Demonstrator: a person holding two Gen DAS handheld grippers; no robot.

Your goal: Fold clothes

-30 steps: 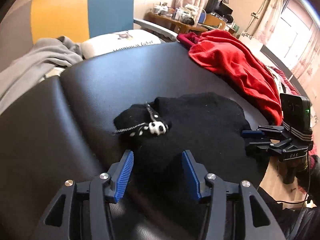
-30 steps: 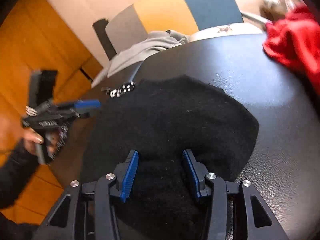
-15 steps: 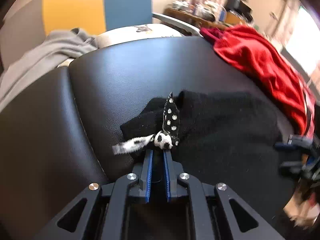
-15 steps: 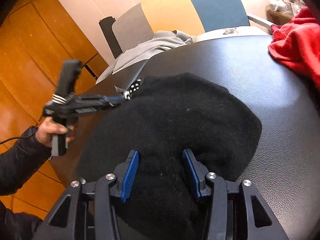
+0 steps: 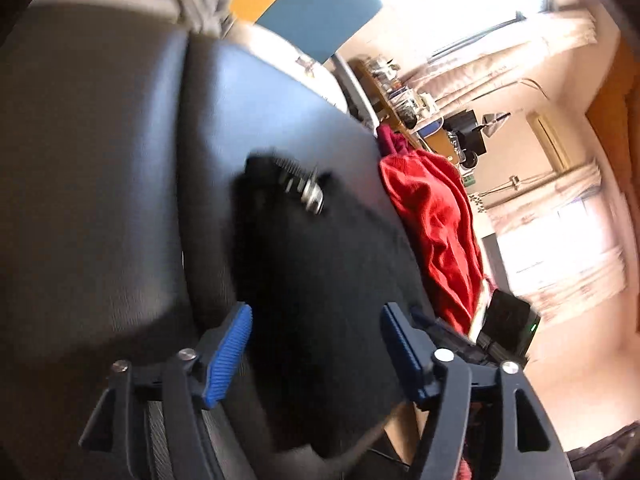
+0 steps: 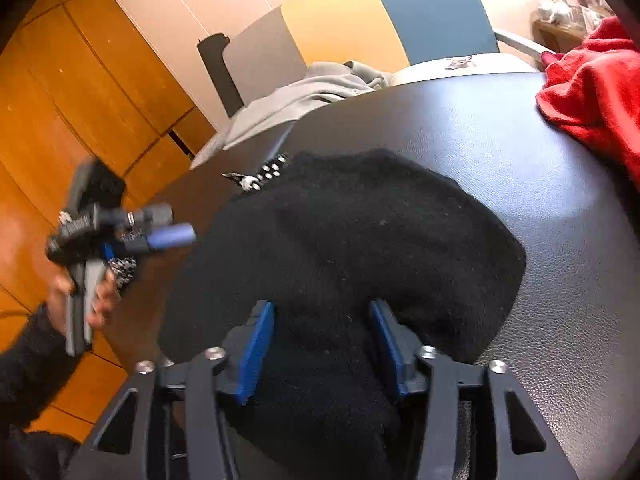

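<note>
A black knit garment (image 6: 360, 240) lies bunched on the black leather surface (image 6: 540, 184); it also shows in the left wrist view (image 5: 312, 272). Its black-and-white dotted bow (image 6: 260, 174) sits at the far left edge, seen blurred in the left wrist view (image 5: 308, 192). My left gripper (image 5: 316, 344) is open and empty, tilted, above the garment's near edge; it appears in the right wrist view (image 6: 160, 232) at the left, off the surface's edge. My right gripper (image 6: 324, 340) is open, its jaws straddling a fold of the garment. Its body shows in the left wrist view (image 5: 508, 328).
A red garment (image 6: 600, 92) lies at the right of the surface, also in the left wrist view (image 5: 436, 224). A grey garment (image 6: 304, 96) and a white cushion (image 6: 460, 66) lie behind, on a grey, yellow and blue chair (image 6: 360, 28). Wooden cabinets (image 6: 80, 100) stand left.
My left gripper was shut on the dotted bow half a second ago; it has let go, opened, pulled back to the left and tilted. The right gripper has stayed in place, open.
</note>
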